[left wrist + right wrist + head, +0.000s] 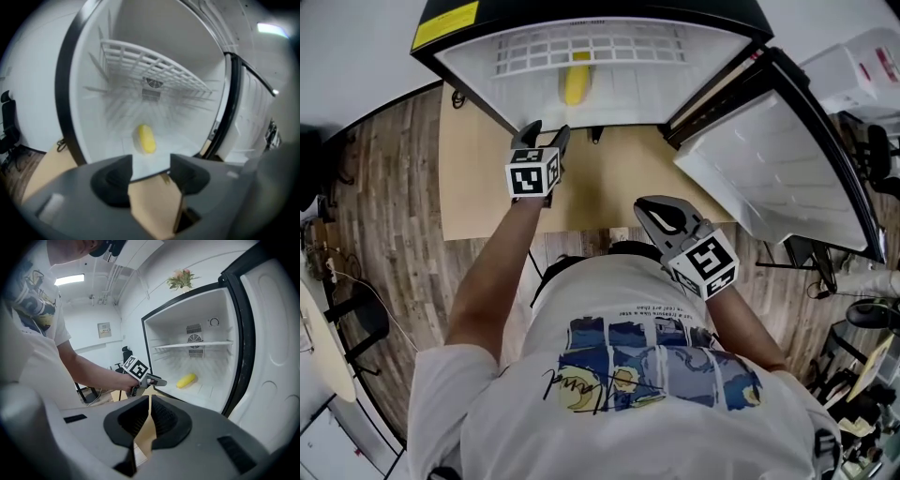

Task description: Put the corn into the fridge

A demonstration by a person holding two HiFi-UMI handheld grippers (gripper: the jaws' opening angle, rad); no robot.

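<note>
Wood-plank floor (389, 206), with a tan cardboard sheet (609, 183) laid before the open fridge (469, 66).

- Left: my left gripper (547, 134), jaws spread, nothing between them, poised just outside the fridge opening.
- Centre: corn (575, 82), one yellow cob, already on the fridge floor under the wire shelf (591, 45). It lies straight ahead of my left gripper and apart from it, long axis running front to back. My left hand is the nearer.
- Right of centre: my right gripper (641, 206), jaws pressed together, empty, held near my body.
- Right: fridge door (769, 159), swung wide.

I judge closing is what remains. My left gripper must first clear the opening.
</note>
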